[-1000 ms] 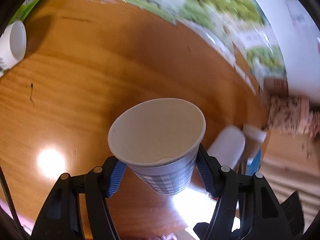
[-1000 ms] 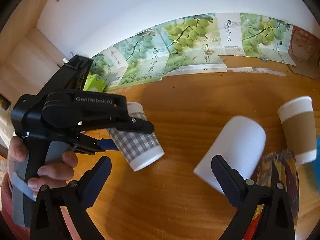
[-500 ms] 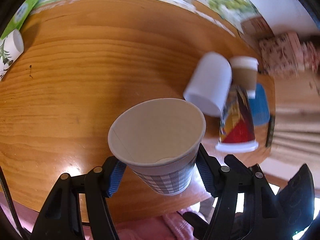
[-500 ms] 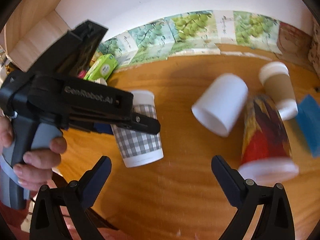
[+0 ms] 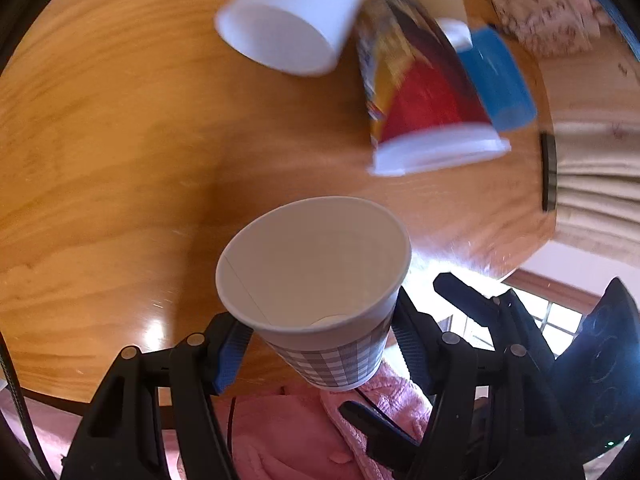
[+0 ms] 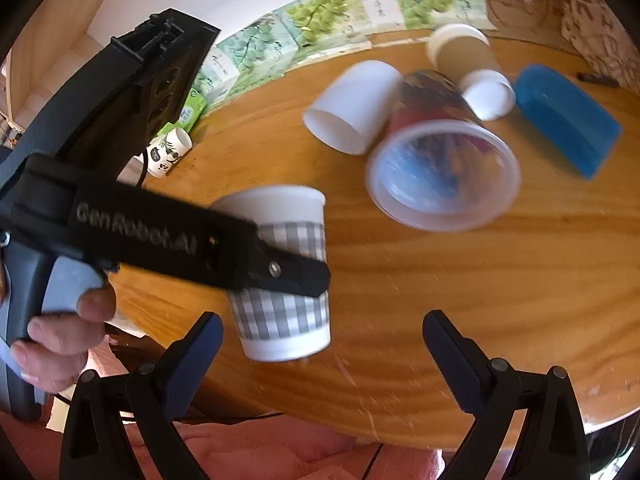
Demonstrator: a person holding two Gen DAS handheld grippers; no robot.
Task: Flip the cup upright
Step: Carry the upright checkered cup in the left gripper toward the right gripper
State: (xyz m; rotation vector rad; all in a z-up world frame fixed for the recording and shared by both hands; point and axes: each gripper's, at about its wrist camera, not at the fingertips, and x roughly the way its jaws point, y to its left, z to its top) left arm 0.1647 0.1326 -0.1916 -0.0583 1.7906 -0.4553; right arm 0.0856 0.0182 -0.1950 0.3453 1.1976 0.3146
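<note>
My left gripper [image 5: 320, 344] is shut on a grey-checked paper cup [image 5: 320, 280], its blue pads on both sides. In the right wrist view the checked cup [image 6: 280, 280] stands mouth up, held just above or at the wooden table [image 6: 440, 280] near its front edge; I cannot tell if it touches. The left gripper's finger [image 6: 280, 272] crosses the cup's side there. My right gripper [image 6: 320, 344] is open and empty, just in front of the cup.
On the table lie a white cup [image 6: 352, 108], a colourful plastic cup [image 6: 440, 160], a brown-sleeved cup [image 6: 468, 68] and a blue box [image 6: 568, 120]. A small panda cup [image 6: 168, 152] and a green carton [image 6: 188, 112] sit far left. Grape-print boxes line the back.
The left gripper has turned the checked cup from tilted mouth-down to mouth up and brought it toward the table's front edge. The right gripper stayed open and pulled back.
</note>
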